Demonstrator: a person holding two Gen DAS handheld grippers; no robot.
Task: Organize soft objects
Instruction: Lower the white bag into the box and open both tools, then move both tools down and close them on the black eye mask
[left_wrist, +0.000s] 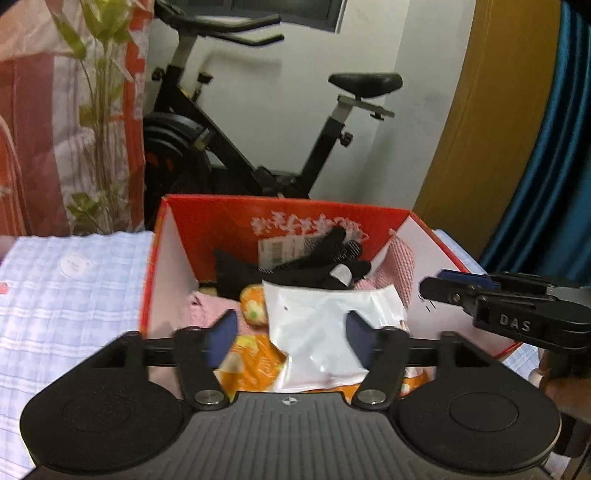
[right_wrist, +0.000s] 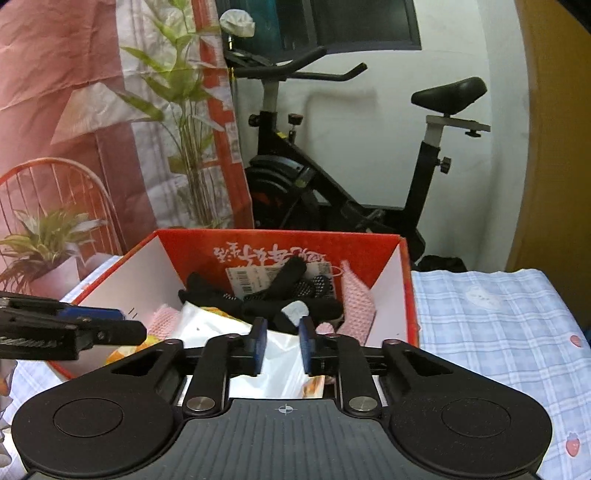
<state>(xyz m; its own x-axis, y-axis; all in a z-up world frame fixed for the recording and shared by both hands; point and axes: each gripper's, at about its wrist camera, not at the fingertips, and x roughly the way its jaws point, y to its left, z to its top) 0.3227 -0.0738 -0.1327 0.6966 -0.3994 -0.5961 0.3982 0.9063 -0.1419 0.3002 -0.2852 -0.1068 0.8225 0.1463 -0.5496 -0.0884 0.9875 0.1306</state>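
Observation:
A red box (left_wrist: 207, 218) with white inner walls stands on a blue checked cloth (left_wrist: 74, 280). Inside lie black gloves (left_wrist: 317, 262), a pink knitted cloth (left_wrist: 402, 266), a white plastic bag (left_wrist: 317, 317) and an orange patterned soft item (left_wrist: 255, 362). My left gripper (left_wrist: 291, 332) hangs open over the near part of the box, the white bag below its wide gap. My right gripper (right_wrist: 282, 334) is open with a narrow gap above the white bag (right_wrist: 280, 362), just short of the black gloves (right_wrist: 291, 295). Neither gripper holds anything. Each gripper shows from the side in the other's view.
An exercise bike (right_wrist: 332, 192) stands behind the box against a white wall. A potted plant (right_wrist: 48, 240) and an orange wire chair (right_wrist: 55, 177) are at the left before a pink and red curtain. A wooden door (left_wrist: 491, 129) and a blue curtain (left_wrist: 554, 166) are at the right.

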